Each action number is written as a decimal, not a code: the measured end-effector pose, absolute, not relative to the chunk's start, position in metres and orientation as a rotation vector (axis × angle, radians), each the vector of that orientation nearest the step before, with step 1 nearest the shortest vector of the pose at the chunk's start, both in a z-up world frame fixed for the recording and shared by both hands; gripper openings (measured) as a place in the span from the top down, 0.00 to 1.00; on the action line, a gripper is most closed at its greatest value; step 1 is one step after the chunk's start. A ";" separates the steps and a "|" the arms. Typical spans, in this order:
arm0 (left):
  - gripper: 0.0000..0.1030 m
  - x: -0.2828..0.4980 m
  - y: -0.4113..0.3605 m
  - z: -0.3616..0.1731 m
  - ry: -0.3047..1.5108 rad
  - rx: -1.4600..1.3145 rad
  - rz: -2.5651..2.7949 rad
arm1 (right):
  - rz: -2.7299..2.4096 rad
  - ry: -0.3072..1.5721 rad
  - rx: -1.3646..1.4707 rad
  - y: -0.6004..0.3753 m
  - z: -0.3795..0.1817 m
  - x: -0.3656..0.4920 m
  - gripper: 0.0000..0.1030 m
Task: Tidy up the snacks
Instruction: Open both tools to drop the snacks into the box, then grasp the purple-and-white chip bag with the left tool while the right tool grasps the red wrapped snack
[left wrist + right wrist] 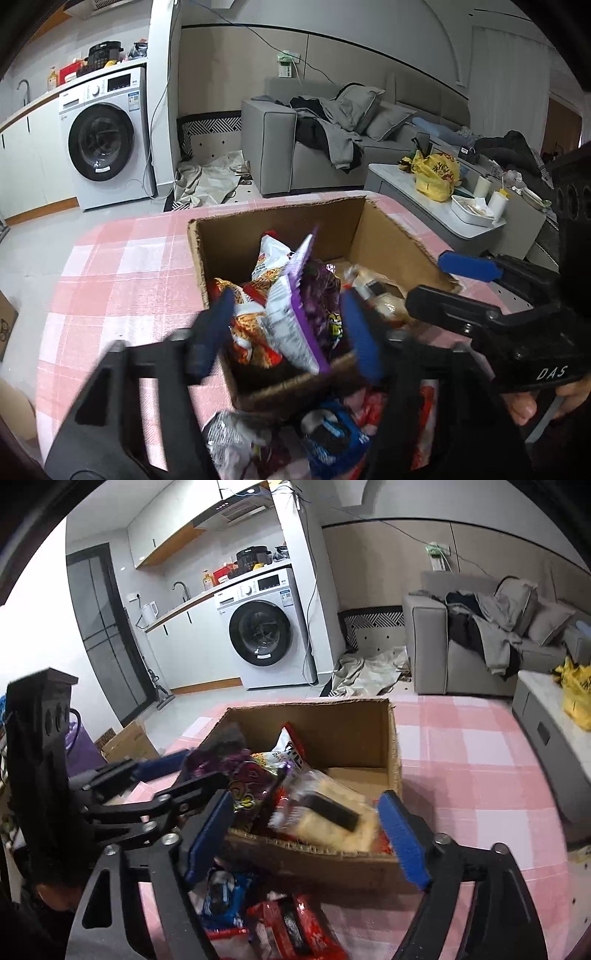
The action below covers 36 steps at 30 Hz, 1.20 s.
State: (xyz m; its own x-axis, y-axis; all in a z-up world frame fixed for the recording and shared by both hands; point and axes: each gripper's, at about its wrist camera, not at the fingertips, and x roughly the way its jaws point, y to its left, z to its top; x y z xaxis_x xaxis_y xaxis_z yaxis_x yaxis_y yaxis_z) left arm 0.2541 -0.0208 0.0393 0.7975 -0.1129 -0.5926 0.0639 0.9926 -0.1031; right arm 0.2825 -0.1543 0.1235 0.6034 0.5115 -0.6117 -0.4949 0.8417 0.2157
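While the purple-and-white snack bag (299, 314) stands tilted among other packets in the cardboard box (273, 229) on the pink-checked desk (122, 266), the left tongs (288, 328) gape either side of it, pads clear. The right tongs (310, 834) are wide open around a pale wrapped snack (332, 816), gripping nothing.

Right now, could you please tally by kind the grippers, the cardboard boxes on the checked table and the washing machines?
Grippers: 2 (left gripper, right gripper)
Cardboard box on the table: 1
Washing machine: 1
Total: 4
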 end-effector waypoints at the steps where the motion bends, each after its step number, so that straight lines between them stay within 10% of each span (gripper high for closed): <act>1: 0.21 0.248 -0.020 0.043 0.630 -0.080 -0.098 | 0.582 0.713 0.022 -0.157 0.126 0.280 0.10; 5: 0.00 0.220 -0.017 0.052 0.619 -0.087 -0.083 | 0.575 0.710 0.005 -0.165 0.131 0.263 0.00; 36: 0.01 0.143 0.032 -0.020 0.800 -0.193 0.079 | 0.528 0.871 -0.055 -0.183 0.068 0.215 0.00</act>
